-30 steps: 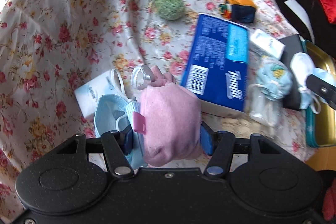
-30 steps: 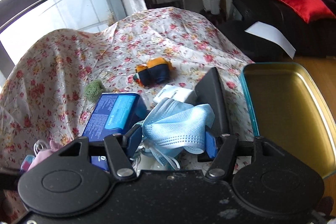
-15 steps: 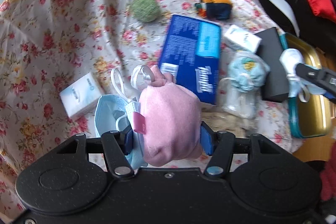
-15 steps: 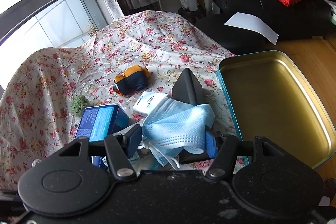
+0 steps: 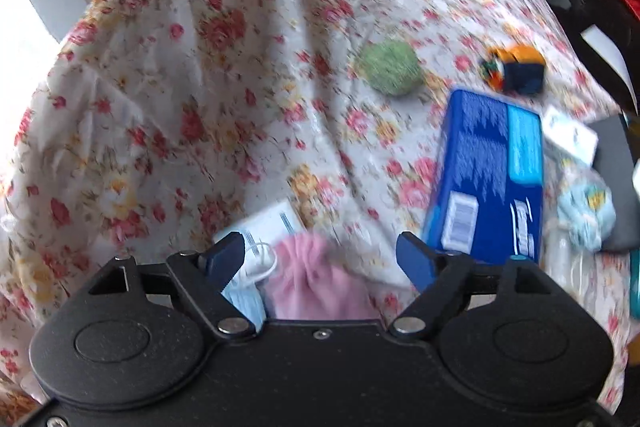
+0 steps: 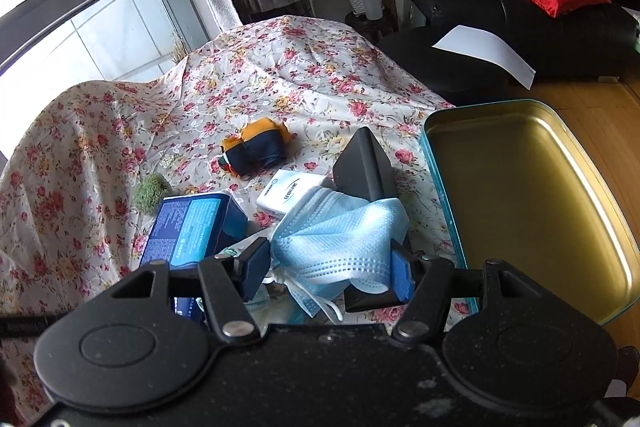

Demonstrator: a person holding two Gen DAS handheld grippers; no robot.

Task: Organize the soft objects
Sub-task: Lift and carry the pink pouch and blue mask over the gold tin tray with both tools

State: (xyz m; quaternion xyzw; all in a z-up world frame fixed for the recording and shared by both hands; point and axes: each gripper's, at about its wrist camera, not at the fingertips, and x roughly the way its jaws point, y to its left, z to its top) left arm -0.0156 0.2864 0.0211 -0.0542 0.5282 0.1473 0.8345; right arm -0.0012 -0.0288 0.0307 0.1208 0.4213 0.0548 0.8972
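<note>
Left claw (image 5: 320, 255) jaws just opened, pink pouch (image 5: 316, 279) loose between them above floral surface (image 5: 200, 67). Right claw (image 6: 328, 267) grips blue mask (image 6: 340, 239), near gold tin (image 6: 532, 195). Next, likely: carry mask rightward into tin, release.

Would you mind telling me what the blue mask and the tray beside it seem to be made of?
The blue mask looks like soft non-woven fabric: pleated, matte, with white ear loops. The tray looks like thin metal: a shiny gold inside that reflects light, a teal-painted outer wall and a rolled rim.
</note>
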